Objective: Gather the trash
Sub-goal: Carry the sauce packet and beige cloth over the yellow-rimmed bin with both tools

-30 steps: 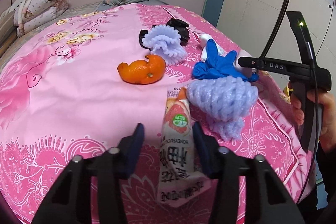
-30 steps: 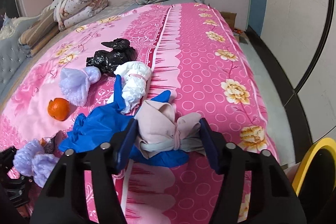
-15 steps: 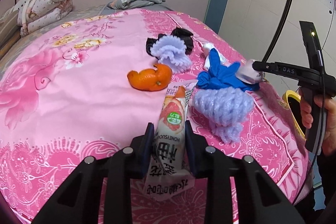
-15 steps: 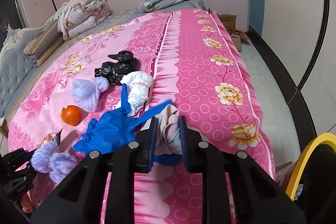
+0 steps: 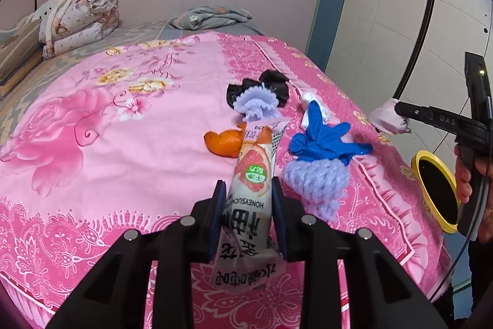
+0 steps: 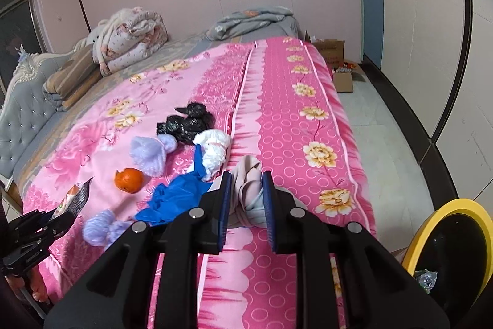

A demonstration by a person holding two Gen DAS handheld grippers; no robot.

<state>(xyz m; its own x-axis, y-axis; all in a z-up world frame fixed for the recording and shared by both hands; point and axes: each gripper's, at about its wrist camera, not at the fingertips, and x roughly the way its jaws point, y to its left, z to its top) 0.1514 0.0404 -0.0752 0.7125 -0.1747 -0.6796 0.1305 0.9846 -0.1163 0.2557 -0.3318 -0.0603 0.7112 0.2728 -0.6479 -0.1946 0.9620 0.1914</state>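
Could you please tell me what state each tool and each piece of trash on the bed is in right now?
left tool: shut on snack wrapper
snack wrapper: clamped, lifted off the bed
right tool: shut on beige wad
beige wad: crumpled, clamped
blue glove: limp, lying on bedspread
orange peel: lying loose
black bag: crumpled
yellow bin: open, some trash inside

Litter cluster [image 6: 185, 156] crowds bedspread [image 6: 295, 125] centre (right strip bare); yellow bin [image 6: 431, 224] beside.

Grapefruit-print snack wrapper [image 5: 251, 199] held upright off the bed; crumpled beige wad [image 6: 248, 190] likewise lifted (both pinched between fingers)
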